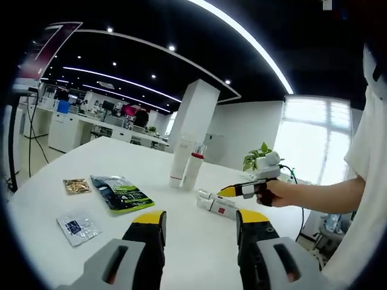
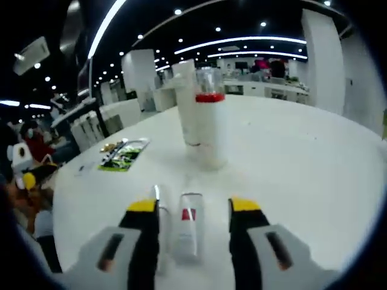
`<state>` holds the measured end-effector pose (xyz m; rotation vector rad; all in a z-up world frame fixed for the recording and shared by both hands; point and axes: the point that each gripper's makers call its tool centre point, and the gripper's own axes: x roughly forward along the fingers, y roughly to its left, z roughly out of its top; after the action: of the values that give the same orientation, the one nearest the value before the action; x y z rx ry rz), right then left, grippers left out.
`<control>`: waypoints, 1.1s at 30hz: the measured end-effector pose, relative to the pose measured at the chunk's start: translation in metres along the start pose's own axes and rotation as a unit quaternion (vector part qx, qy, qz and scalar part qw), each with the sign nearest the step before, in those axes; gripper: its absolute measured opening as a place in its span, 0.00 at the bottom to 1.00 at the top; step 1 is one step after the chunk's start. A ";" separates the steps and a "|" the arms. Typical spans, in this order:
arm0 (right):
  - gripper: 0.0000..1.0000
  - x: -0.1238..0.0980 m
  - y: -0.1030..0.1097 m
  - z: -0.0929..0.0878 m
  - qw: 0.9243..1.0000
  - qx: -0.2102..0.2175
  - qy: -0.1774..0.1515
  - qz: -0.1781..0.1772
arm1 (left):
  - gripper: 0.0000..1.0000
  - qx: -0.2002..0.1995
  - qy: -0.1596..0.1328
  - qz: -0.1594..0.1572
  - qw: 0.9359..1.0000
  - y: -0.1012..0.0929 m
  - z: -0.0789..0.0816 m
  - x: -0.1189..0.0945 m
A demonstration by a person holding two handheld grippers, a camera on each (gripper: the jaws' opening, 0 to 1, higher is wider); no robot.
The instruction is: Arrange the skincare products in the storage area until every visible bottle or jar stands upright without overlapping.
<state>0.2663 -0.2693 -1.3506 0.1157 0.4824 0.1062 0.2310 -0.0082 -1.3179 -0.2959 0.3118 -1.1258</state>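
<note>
Two upright bottles are seen standing together on the white worktop, and two tubes are seen lying flat beside each other. Three sachets are counted at the left: a green one, a gold one and a silver one. Bare worktop is left around everything, well inside the edges. The right claw is held wide open, straddling the tubes without gripping. The left claw is held open and empty, just short of them.
</note>
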 end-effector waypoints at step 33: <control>0.19 0.014 0.004 -0.031 0.986 -0.144 0.085 0.008 | 0.47 -0.004 0.000 0.002 1.000 -0.010 -0.002 -0.004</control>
<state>0.2642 -0.2608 -1.3837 -0.1739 0.6304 0.2022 0.2202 -0.0089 -1.3158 -0.3023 0.3164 -1.1210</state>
